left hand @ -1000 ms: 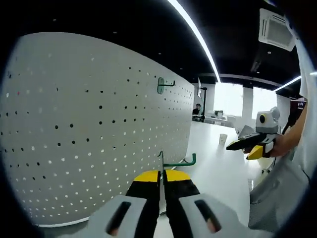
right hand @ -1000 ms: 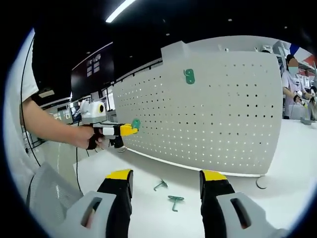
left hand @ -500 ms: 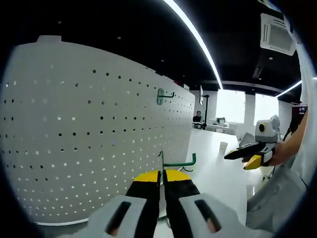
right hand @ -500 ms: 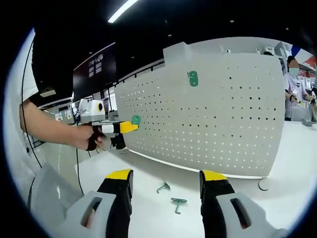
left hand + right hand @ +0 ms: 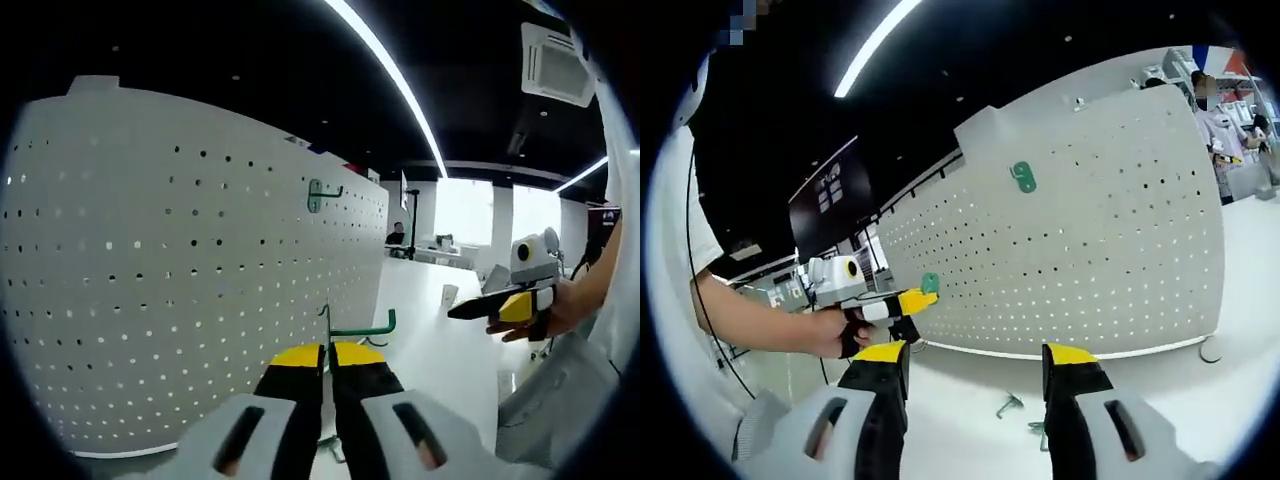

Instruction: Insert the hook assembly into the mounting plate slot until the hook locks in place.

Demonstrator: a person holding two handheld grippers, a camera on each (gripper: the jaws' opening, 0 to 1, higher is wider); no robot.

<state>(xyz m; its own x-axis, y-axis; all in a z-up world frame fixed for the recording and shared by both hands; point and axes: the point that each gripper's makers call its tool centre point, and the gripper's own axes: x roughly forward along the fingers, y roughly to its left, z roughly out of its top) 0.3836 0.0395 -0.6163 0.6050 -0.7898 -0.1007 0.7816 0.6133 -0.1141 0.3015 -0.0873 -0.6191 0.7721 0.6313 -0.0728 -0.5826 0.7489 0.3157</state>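
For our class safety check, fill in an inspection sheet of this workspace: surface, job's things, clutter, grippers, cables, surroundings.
Surface: white table, mostly bare.
Job's things: green hook pinched in the left gripper; white pegboard standing upright; another hook already hung on it.
Clutter: two loose hooks lying on the table near the board.
Grippers: left shut on the hook; right gripper open, holding nothing.
Cables: a thin dark cable beside the person's arm.
Surroundings: ceiling light strip, dark wall screen, people in the background.
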